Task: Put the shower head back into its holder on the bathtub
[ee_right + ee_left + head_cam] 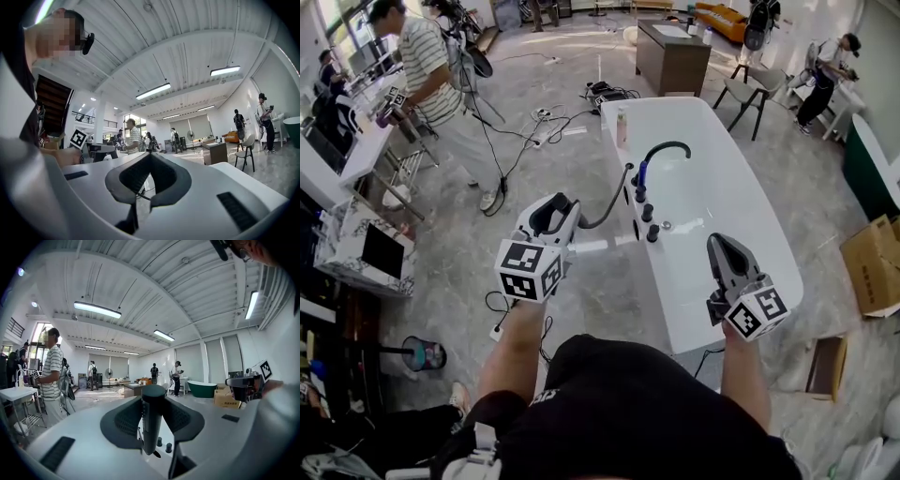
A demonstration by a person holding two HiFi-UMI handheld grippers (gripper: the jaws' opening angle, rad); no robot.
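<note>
The left gripper (153, 398) has its jaws pinched on the shower head (153, 423), a dark, round, stick-like handle that stands upright between the ribbed pads, with its top above them and its lower end below. The hold sits about midway along the handle. From the head view, the hose (609, 212) runs in a loose curve from this gripper across to the near rim of the bathtub (773, 246), so the shower head is held in the air just beside the tub and is not yet seated. The right gripper (150, 156) hovers over the tub's near end with its jaws pressed together and nothing between them.

The handle looks stiff and smooth, probably light, and its finish could let it slip or turn in the pads. The hose is the awkward part, since it is springy and will likely pull and twist the head as it moves. The middle hold seems sensible because it leaves the lower end free to drop in.

A row of dark knobs (648, 212) and a curved spout (667, 147) stand on the rim. I cannot tell which fitting is the holder.
</note>
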